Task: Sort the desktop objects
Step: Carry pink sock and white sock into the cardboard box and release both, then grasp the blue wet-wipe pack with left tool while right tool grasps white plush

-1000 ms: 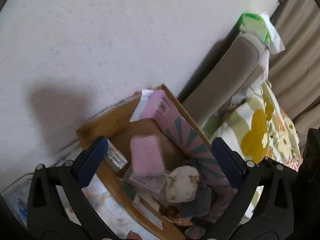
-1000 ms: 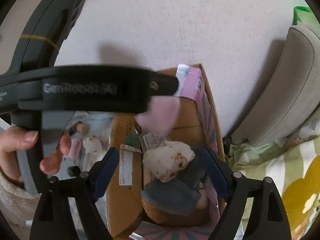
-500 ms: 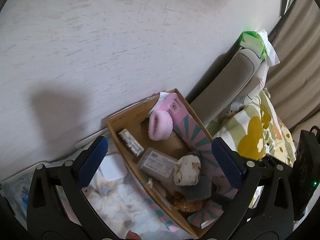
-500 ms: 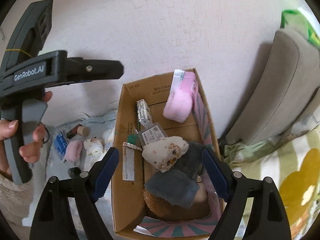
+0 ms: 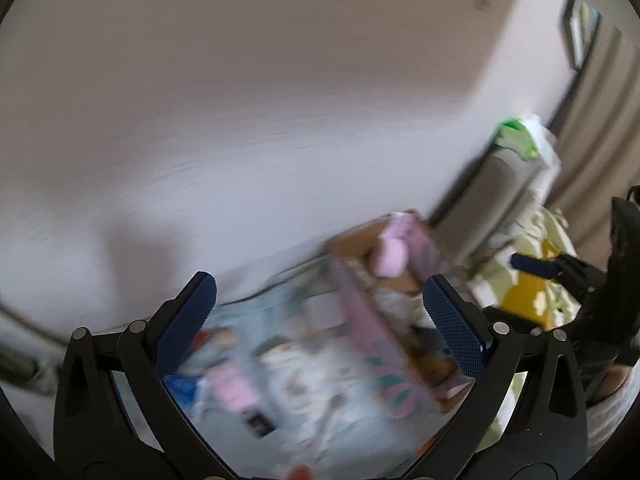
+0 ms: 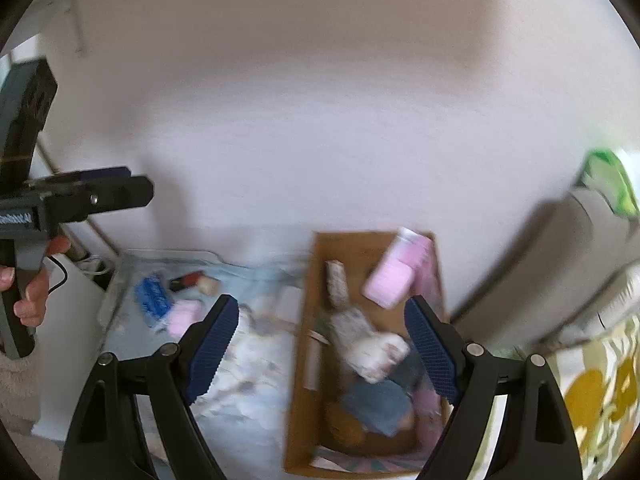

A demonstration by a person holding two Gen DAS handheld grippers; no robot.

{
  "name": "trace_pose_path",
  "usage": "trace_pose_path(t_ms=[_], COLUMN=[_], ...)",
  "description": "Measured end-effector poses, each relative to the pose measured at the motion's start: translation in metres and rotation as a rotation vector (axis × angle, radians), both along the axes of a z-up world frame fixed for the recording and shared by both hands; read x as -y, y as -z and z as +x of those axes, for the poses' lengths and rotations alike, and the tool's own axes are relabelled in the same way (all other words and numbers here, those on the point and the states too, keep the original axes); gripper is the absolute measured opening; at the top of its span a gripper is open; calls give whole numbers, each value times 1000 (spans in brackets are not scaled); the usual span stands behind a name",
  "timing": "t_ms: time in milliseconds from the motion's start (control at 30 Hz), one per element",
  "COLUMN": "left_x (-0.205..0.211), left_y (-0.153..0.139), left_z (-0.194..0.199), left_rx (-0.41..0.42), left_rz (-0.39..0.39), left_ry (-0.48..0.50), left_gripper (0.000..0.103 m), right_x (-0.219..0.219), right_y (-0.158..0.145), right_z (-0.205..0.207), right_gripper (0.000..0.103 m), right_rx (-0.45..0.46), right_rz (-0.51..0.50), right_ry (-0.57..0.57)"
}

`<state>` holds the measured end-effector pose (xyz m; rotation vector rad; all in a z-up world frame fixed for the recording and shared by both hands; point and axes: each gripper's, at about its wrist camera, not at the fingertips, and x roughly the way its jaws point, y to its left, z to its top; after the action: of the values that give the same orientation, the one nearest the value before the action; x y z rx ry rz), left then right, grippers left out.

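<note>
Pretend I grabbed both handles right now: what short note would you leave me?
Left tool: open, empty, held above the desk.
Right tool: open, empty, above the cardboard box.
Done: a fluffy pink item lies in the box's far end with a white plush and grey cloth.
Left: on the blue floral cloth sit another pink puff, a blue packet and a red-and-black stick. The frames are blurred, so check before reaching.

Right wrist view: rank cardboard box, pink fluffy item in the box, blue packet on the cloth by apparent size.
1. cardboard box
2. pink fluffy item
3. blue packet
The last two look close in size; motion blur makes that order unsure.
</note>
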<state>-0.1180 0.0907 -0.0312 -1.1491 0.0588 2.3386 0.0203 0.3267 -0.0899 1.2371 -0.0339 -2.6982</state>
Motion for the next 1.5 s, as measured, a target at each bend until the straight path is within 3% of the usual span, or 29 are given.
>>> trace_pose_path(t_ms=[200, 400, 600, 700, 867, 1100, 1333, 1400, 1433, 1500], left_x=[84, 154, 183, 182, 175, 183, 182, 180, 179, 178], left_y=[15, 58, 149, 191, 247, 275, 281, 279, 278, 276], left_z=[1, 5, 2, -4, -16, -34, -35, -33, -32, -29], left_rx=[51, 158, 353, 411, 461, 480, 464, 451, 447, 437], left_rz=[3, 18, 54, 53, -42, -45, -33, -27, -63, -61], left_ry=[-175, -376, -601, -679, -749, -859, -892, -886, -894, -882], left_gripper=[103, 103, 101, 95, 94, 94, 94, 78, 74, 72], right_x=[40, 79, 111, 124, 132, 144, 146, 146, 147, 147], right_y=[8, 34, 89, 128, 174, 202, 226, 231, 233, 235], right_z=[-15, -36, -55, -64, -76, -87, -98, -100, -100, -100], right_gripper=[82, 82, 82, 82, 82, 82, 81, 62, 53, 50], right_rx=[-2, 59, 170, 232, 319, 339, 375, 390, 394, 386], right_rz=[-8, -16, 20, 66, 64, 84, 54, 48, 58, 63], right_ry=[-105, -213, -276, -299, -312, -335, -322, -331, -332, -337])
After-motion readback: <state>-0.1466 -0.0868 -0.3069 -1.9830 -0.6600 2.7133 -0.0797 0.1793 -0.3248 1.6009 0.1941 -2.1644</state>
